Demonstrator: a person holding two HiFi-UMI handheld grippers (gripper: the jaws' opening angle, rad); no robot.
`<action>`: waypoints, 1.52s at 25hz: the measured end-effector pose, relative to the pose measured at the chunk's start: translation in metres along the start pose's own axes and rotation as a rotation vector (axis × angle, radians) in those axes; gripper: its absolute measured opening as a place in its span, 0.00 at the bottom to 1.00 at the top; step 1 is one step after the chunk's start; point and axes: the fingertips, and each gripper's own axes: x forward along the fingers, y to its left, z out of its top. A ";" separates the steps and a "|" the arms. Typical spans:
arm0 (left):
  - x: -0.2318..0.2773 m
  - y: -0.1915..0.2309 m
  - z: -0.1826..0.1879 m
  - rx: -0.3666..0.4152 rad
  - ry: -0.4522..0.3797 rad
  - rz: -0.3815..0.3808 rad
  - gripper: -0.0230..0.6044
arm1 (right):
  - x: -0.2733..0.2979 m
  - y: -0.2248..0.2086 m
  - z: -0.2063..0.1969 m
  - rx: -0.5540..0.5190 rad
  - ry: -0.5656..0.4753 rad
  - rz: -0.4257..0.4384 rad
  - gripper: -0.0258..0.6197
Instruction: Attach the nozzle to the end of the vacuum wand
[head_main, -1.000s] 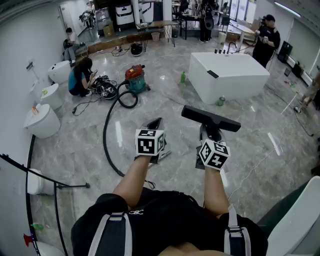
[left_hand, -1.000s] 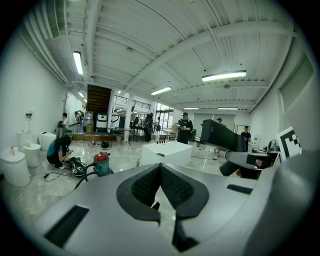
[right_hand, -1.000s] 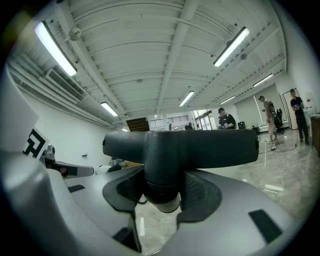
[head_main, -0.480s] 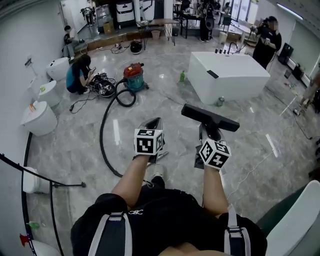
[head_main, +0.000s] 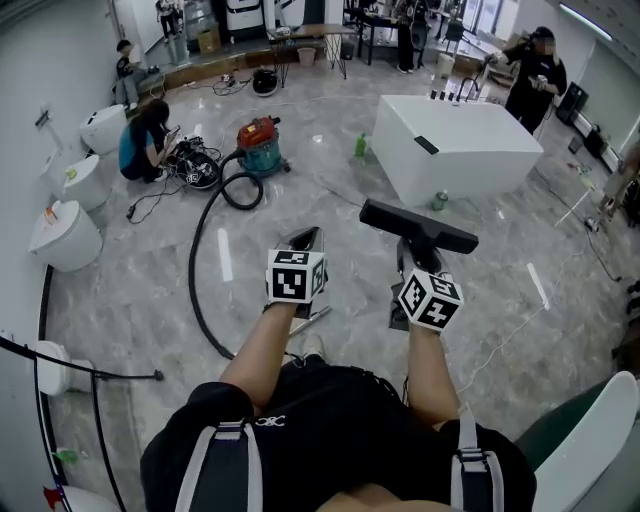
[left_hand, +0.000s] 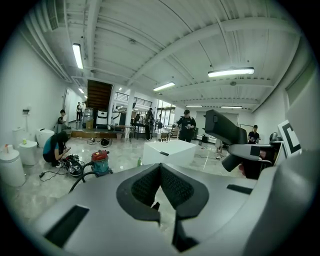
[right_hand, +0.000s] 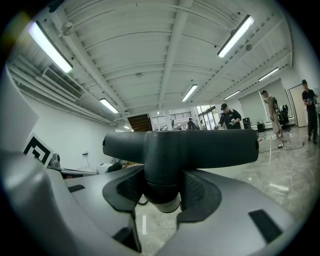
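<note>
- Between the jaws of the right gripper (right_hand: 162, 186): the black nozzle (right_hand: 180, 147), clamped at its round neck, with a pad pressed on each side of the neck and the jaws standing wide around it.
- Above those jaws: the flat, wide head of the nozzle, lying crosswise.
- From the head view: same nozzle (head_main: 418, 226) carried in the air ahead of the right gripper (head_main: 415, 258), well above the grey marble floor (head_main: 330, 200).
- On the left gripper (left_hand: 160, 170): jaws fully together, pad against pad, nothing held.
- From the head view again: left gripper (head_main: 306, 240) just beside the right one, both held out in front of the body.
- Farther on the floor, ahead and to the left: red and teal vacuum cleaner (head_main: 258, 145), with a black hose (head_main: 197, 265) curving from it toward the feet.
- Near end of the hose: hidden under the left forearm, so not possible to tell how it lies.
- Right of the vacuum cleaner: green bottle (head_main: 360, 148), then a big white block (head_main: 455, 145).
- Left of the vacuum cleaner: a person (head_main: 140, 150) crouched over cables.
</note>
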 end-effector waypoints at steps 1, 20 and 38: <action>0.011 0.007 0.005 -0.002 0.001 -0.002 0.05 | 0.013 0.000 0.003 0.000 0.002 -0.001 0.33; 0.187 0.128 0.013 0.017 0.162 -0.054 0.05 | 0.226 0.007 -0.018 0.079 0.114 -0.031 0.33; 0.352 0.182 -0.326 -0.086 0.515 -0.067 0.05 | 0.357 -0.091 -0.346 0.248 0.567 -0.028 0.33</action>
